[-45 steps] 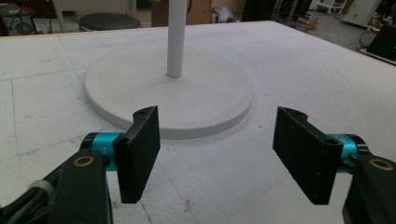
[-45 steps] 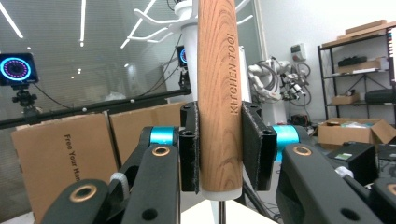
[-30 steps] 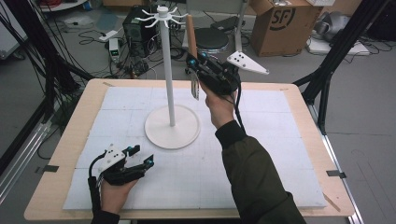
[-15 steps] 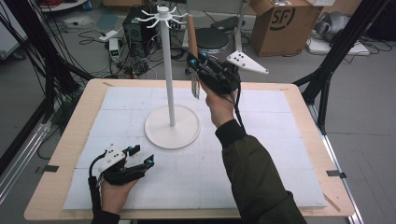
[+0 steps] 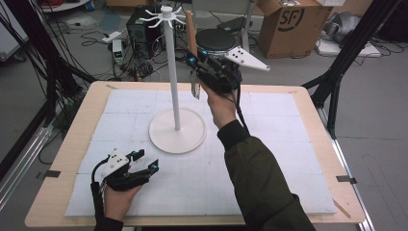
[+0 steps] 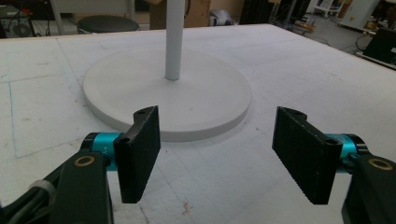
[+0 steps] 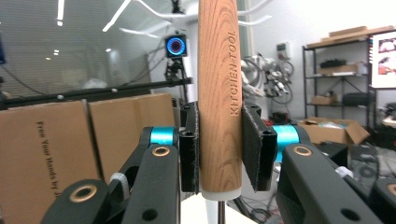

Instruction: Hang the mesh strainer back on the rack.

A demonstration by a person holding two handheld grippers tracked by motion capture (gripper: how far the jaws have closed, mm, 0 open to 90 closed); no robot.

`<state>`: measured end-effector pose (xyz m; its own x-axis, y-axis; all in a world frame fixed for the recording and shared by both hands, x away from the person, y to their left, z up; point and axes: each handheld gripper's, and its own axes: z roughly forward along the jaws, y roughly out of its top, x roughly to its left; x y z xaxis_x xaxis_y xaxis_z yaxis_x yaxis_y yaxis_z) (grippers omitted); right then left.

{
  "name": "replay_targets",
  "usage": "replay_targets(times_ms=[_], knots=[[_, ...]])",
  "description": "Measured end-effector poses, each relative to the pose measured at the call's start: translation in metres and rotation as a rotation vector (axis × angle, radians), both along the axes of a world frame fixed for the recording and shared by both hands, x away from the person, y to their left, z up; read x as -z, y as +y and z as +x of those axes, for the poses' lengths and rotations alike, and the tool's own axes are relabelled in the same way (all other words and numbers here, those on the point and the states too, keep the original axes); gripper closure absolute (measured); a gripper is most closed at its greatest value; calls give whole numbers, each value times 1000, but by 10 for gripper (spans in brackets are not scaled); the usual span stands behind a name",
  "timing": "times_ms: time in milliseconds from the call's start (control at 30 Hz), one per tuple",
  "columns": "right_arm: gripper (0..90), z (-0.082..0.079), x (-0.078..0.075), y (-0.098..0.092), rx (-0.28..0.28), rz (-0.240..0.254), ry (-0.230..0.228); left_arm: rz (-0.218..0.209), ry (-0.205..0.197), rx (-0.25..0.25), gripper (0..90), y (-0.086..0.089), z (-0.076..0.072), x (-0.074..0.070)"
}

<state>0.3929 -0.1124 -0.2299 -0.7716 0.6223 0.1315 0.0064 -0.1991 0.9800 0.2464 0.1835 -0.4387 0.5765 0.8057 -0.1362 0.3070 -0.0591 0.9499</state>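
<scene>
A white stand (image 5: 174, 72) with a round base (image 5: 178, 131) and a ring of hooks (image 5: 163, 12) at its top rises from the middle of the table. My right gripper (image 5: 197, 62) is held high just right of the pole, shut on the upright wooden handle (image 5: 191, 29) of a kitchen tool; its metal end (image 5: 195, 89) hangs below. In the right gripper view the handle (image 7: 219, 93) sits between the pads, with hooks (image 7: 159, 11) above. My left gripper (image 5: 144, 161) rests at the table's front left, open and holding nothing (image 6: 219, 149), facing the base (image 6: 187, 100).
White mat (image 5: 288, 159) covers the wooden table (image 5: 67, 144). Behind the table stand a black stool (image 5: 216, 41) and a cardboard box (image 5: 288, 24). Black tripod legs (image 5: 337, 72) are at the right, and cables and electronics (image 5: 120, 43) lie on the floor at back left.
My right gripper has shifted slightly left and up with the tool, closer to the hooks. The left gripper has not moved.
</scene>
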Motion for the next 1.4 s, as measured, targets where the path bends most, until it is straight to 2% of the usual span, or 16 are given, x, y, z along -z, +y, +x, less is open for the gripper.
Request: replay_targets(times_ms=[100, 200, 267, 300, 533, 700, 833, 900, 967, 1067, 1100, 1167, 1200, 1233, 1400], knots=[[711, -1, 1, 2, 26, -20, 2, -2, 0, -1, 328, 0, 0, 0], [711, 0, 1, 3, 29, -25, 6, 0, -1, 3, 328, 0, 0, 0], [711, 1, 3, 6, 41, -66, 13, -3, -1, 1, 328, -1, 0, 0], [711, 1, 5, 8, 39, -71, 15, 0, -1, 2, 328, 0, 0, 0], [707, 1, 6, 10, 26, -48, 16, -1, -1, 2, 328, 0, 0, 0], [682, 5, 10, 8, -1, -49, 52, 1, -5, 0, 328, -1, 0, 0], [511, 8, 14, 9, -18, -91, 89, -1, 0, 4, 328, -2, 0, 0], [381, 6, 16, 6, 12, -93, 101, 2, -2, 3, 328, -2, 0, 0], [297, 5, 19, 1, 18, -106, 124, 1, -2, 3, 328, -2, 0, 0], [275, 1, 25, -6, 20, -118, 117, 6, -2, 5, 327, -2, 0, -1], [240, -5, 31, -15, 30, -131, 112, 6, -5, 2, 325, -3, -1, -1], [233, -8, 35, -20, 48, -131, 110, 8, -5, 3, 323, -4, -1, -1], [173, -12, 42, -33, 59, -143, 117, 9, -4, 6, 321, -4, -1, -2], [154, -13, 45, -39, 47, -149, 124, 14, -7, 3, 317, -5, -1, -2], [155, -30, 65, -73, 57, -172, 153, 18, -2, 1, 305, -5, -1, -2]])
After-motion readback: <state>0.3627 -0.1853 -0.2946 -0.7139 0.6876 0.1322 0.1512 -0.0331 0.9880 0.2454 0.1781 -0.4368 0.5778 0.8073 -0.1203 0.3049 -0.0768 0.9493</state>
